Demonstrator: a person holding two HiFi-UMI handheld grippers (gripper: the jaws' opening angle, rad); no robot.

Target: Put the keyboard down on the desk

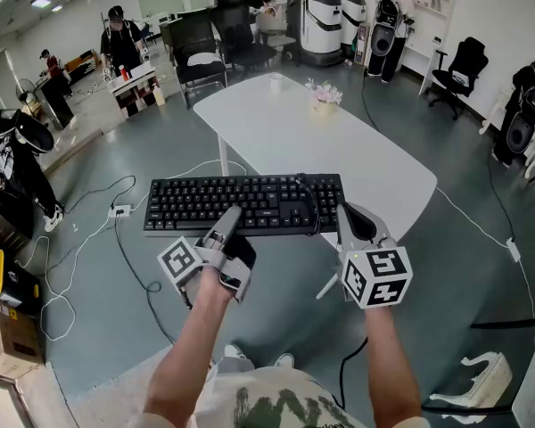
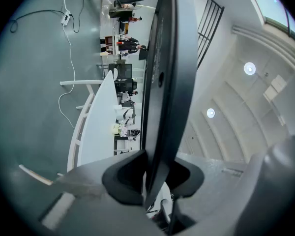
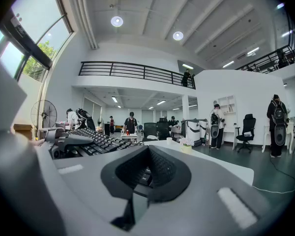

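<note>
A black keyboard hangs level in the air over the floor, just before the near end of the white desk. My left gripper is shut on its near long edge, left of middle. In the left gripper view the keyboard runs edge-on between the pads of my left gripper. My right gripper is shut on the keyboard's right end. In the right gripper view the keys stretch away to the left of my right gripper, with the desk beyond.
A white cup and a small flower pot stand on the desk's far half. Cables and a power strip lie on the floor at left. Boxes sit at the left edge. Chairs and people stand further back.
</note>
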